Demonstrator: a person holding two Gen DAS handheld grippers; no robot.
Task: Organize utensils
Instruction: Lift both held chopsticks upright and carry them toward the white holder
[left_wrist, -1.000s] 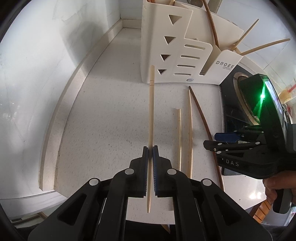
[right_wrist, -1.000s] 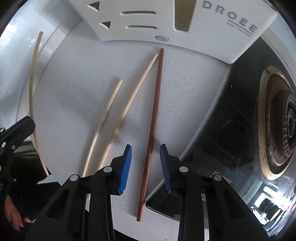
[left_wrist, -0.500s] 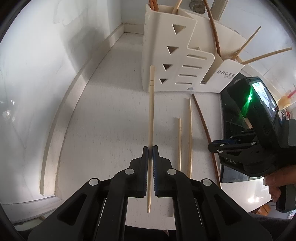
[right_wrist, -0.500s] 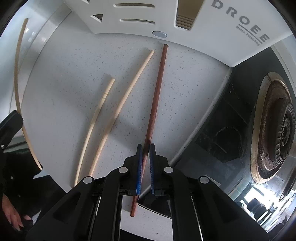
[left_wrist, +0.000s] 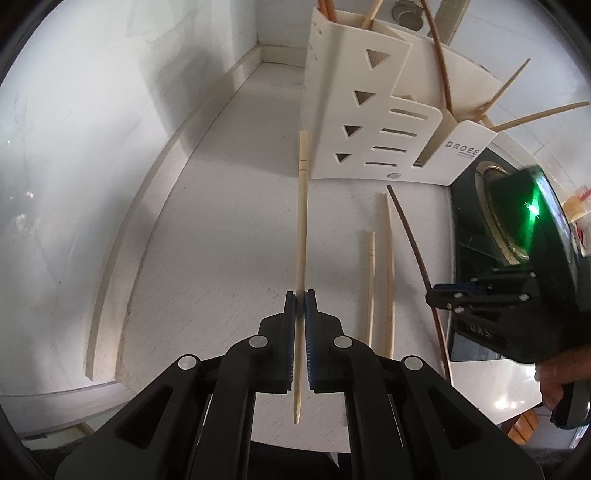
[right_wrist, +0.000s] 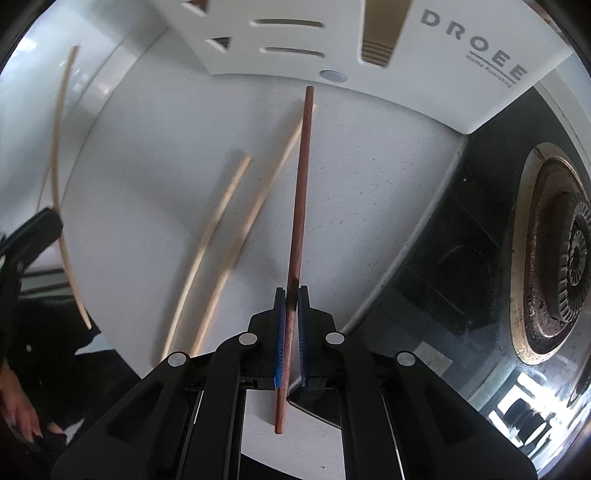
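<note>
Left claw (left_wrist: 300, 295): your jaws are clamped on a pale bamboo chopstick (left_wrist: 302, 221), gripped near its thin end; the pointed tip sticks out behind the pads toward the camera, and the long thick end runs forward, reaching just beside the left face of the white utensil holder (left_wrist: 373, 122). Right claw (right_wrist: 291, 291): jaws pinched onto a dark reddish-brown chopstick (right_wrist: 301, 184), held toward its narrow end, with the short tail showing below the pads and the blunt far end close to the holder's base under the "DROEE" lettering. In the right wrist view that brown stick crosses over the far end of one pale chopstick on the worktop, so it appears raised off the surface; how far it clears, you cannot tell. Two pale chopsticks (right_wrist: 221, 236) lie loose on the white speckled worktop (right_wrist: 155, 155) just left of your right claw, side by side and roughly parallel, the shorter-looking one on the outside. From the left wrist view the same pair lies between your two claws. The holder stands upright at the back of the worktop, with triangle and slot cut-outs, and already carries several chopsticks leaning out of its top compartments. Right of the worktop sits a black glass hob with a gas burner (right_wrist: 554, 258). White wall panels (left_wrist: 92, 129) and a pale skirting strip curve round the left side and back corner.
</note>
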